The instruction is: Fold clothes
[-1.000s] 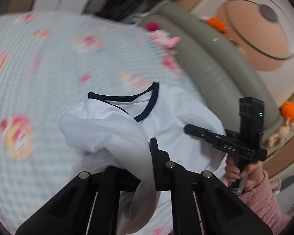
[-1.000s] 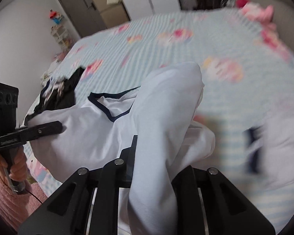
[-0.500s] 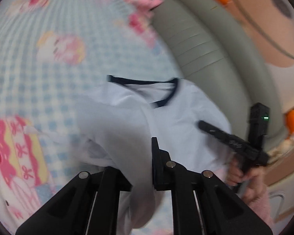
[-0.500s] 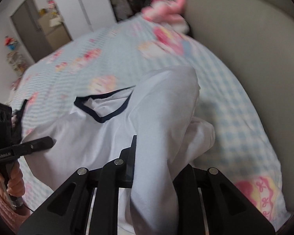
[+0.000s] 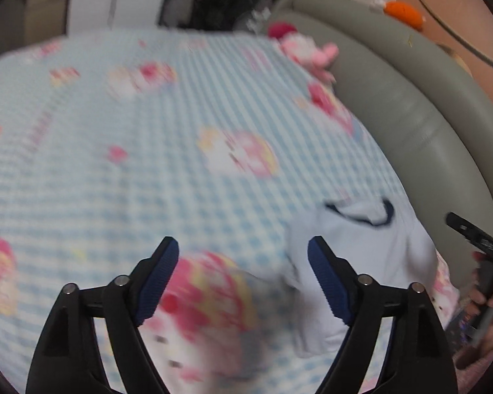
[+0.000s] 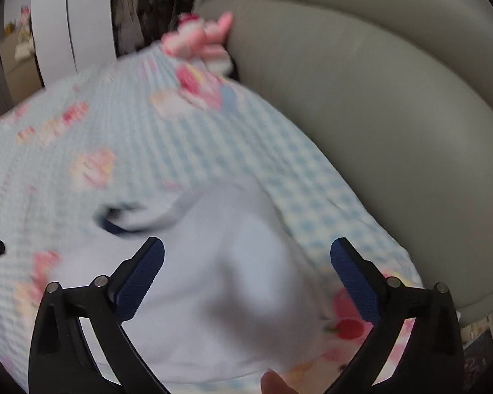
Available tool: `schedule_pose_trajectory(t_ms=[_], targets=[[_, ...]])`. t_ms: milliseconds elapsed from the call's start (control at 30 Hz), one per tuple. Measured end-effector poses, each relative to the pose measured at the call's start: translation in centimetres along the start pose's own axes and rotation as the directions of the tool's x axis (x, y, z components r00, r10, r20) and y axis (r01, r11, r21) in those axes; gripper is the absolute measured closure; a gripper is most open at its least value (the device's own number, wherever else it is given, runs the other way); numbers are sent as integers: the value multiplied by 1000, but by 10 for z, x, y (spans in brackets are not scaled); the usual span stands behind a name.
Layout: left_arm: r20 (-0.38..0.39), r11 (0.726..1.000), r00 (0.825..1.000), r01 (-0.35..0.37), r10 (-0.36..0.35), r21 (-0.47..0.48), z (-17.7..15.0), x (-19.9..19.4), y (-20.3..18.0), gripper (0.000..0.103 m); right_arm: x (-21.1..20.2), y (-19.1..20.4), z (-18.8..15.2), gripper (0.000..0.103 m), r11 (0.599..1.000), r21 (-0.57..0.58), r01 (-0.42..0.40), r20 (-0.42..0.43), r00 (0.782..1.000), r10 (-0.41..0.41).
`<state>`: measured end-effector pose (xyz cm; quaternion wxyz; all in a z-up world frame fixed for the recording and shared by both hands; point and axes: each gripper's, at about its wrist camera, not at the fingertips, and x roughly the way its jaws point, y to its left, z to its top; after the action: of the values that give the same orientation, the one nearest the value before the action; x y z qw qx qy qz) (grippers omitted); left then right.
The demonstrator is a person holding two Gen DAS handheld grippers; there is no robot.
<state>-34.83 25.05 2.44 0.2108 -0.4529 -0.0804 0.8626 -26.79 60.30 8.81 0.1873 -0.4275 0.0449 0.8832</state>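
A white T-shirt with a dark navy collar lies bunched on the blue checked bed cover, at the right of the left wrist view. My left gripper is open above the cover, its blue pads empty, the shirt just past its right finger. In the right wrist view the same T-shirt fills the lower middle, lying loose on the bed cover. My right gripper is open right over it, nothing between the pads. Both views are blurred by motion.
A grey padded headboard curves along the bed's right side, seen also as the headboard in the right wrist view. A pink plush toy sits by it. An orange toy rests on the ledge. The other gripper's tip and a hand show far right.
Both grippers were shut on shirt fabric; now both are open and the shirt has dropped onto the bed. The left gripper has swung left, away from the shirt.
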Motion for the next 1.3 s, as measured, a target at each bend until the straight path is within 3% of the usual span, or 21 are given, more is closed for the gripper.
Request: schedule_pose_trajectory(t_ms=[67,200,433,600,667,733,1033,1200,1300], targets=[[25,999,999,-40,41,-8,11,-18,15,18,-16,33,9,0,995,-15,-94,13,996,94],[57,994,993,-98,101,-48,21,-50,53,18,-28,106,11,0,979,-63,-194,18,980,196],[48,973,974,-220,224,-73,18,-82,114,17,-18,220,-12,0,944,-112,-310,-20,951,310],[98,956,953,-277,286,-93,12,-129,145,17,-46,282,-36,0,920,-176,-351,-23,936,352],[137,946,937,-314,322,-76,5,-156,147,17,-64,300,-45,0,913,-198,-357,-15,932,361],[175,934,918,-351,357,-61,-1,-184,150,17,-88,312,-56,0,906,-222,-359,3,929,369],[282,911,870,-411,405,-41,-78,-304,143,17,-205,335,-124,0,855,-364,-368,76,904,421],[308,923,871,-375,382,-86,-141,-341,141,15,-244,324,-176,0,864,-354,-358,107,902,418],[299,919,869,-375,395,-124,-179,-345,140,12,-255,310,-209,0,880,-311,-359,116,905,410]])
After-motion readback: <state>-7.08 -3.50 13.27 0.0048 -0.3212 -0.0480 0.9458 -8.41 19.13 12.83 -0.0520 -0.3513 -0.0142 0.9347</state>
